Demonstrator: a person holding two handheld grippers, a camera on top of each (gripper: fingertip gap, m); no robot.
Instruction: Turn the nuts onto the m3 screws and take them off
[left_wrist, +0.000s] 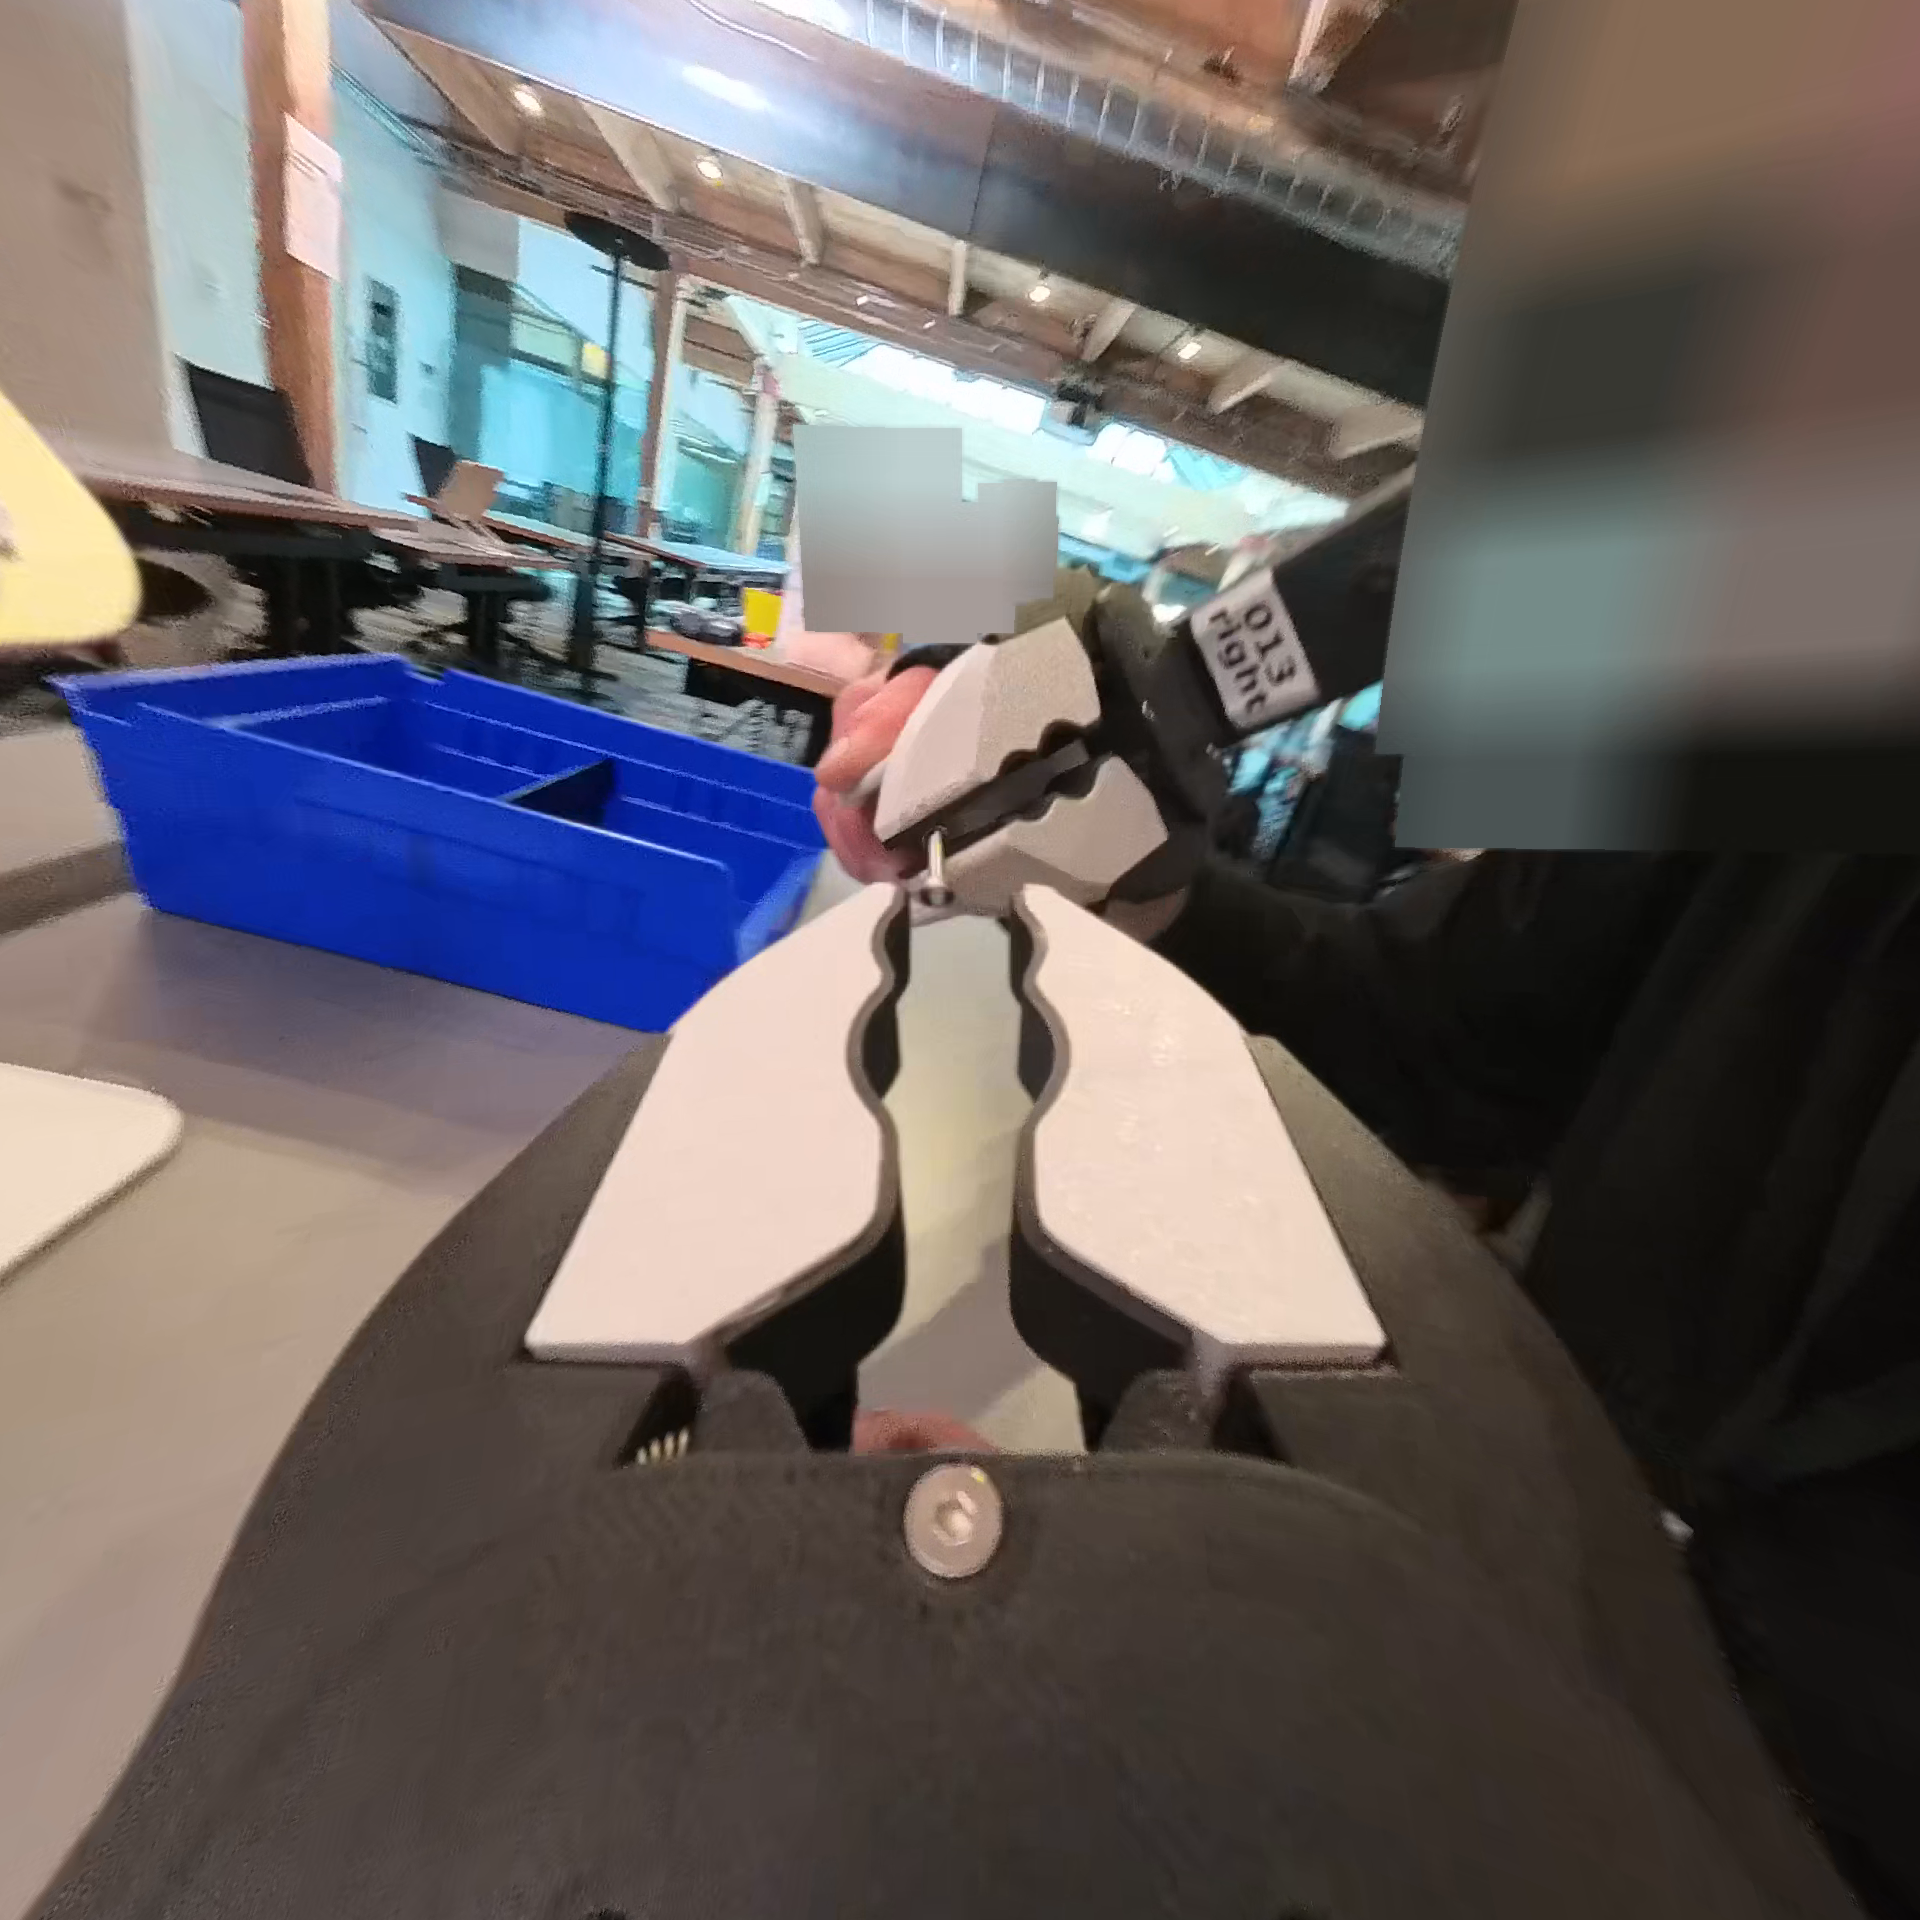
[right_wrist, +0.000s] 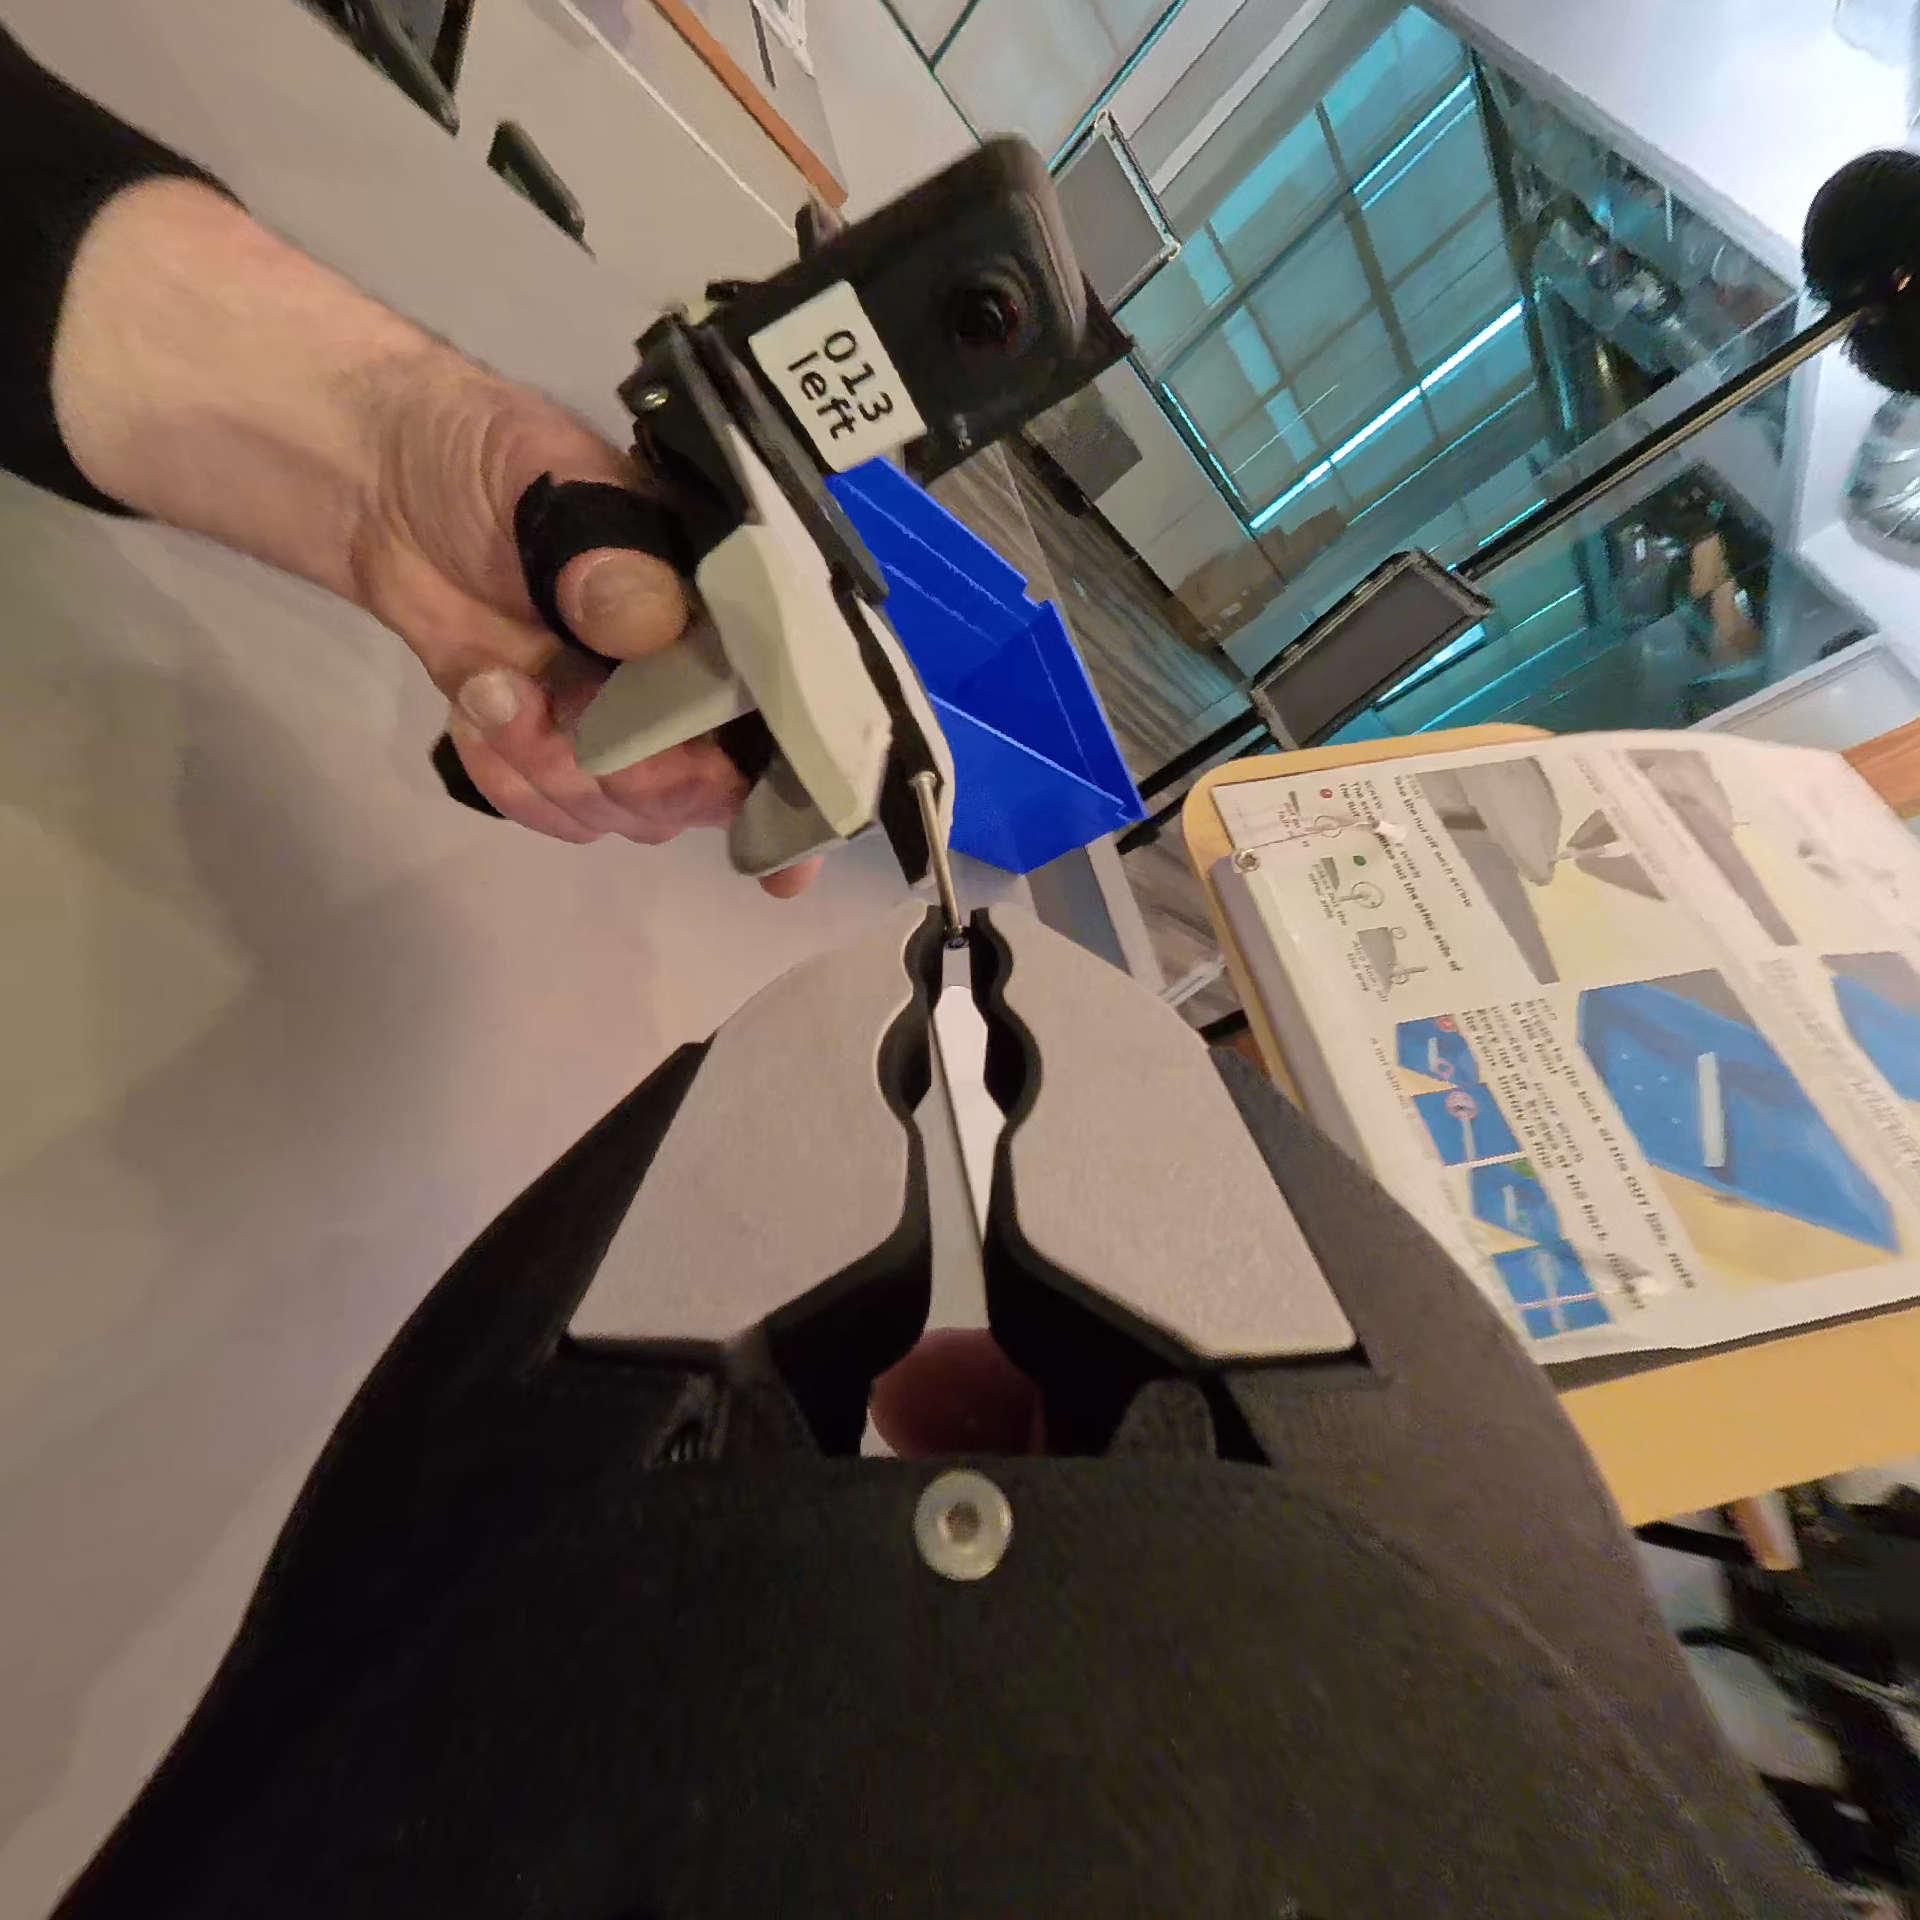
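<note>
In the left wrist view, a blue bin (left_wrist: 436, 821) with a divider inside sits on the grey surface (left_wrist: 260, 1039) at the left, well apart from the tools. To its right, the left gripper (left_wrist: 961, 920) reaches forward with its pale fingers (left_wrist: 748, 1132) parted; a clear gap runs between them down to the tips, and the surface shows through it. Just beyond those tips the right gripper (left_wrist: 930, 847) comes in from the right, fingers pinched together on the thin shank of an m3 screw (left_wrist: 935, 868). The screw hangs down and out of them, its lower end with a small metal piece, nut or head I cannot tell, lying just at the tip of the left gripper's left-hand finger.

In the right wrist view, a hand (right_wrist: 436, 582) at the left holds the left gripper (right_wrist: 883, 821), and the screw (right_wrist: 935, 852) runs from beside its tip down to the right gripper (right_wrist: 954, 935). The right gripper's fingers (right_wrist: 800, 1132) are closed narrowly on the screw's dark lower end. Whether the left gripper's fingers touch the screw is not clear here. Behind lies the blue bin (right_wrist: 997, 707). At the far right a printed instruction sheet (right_wrist: 1558, 987) lies on a wooden board (right_wrist: 1662, 1423).
</note>
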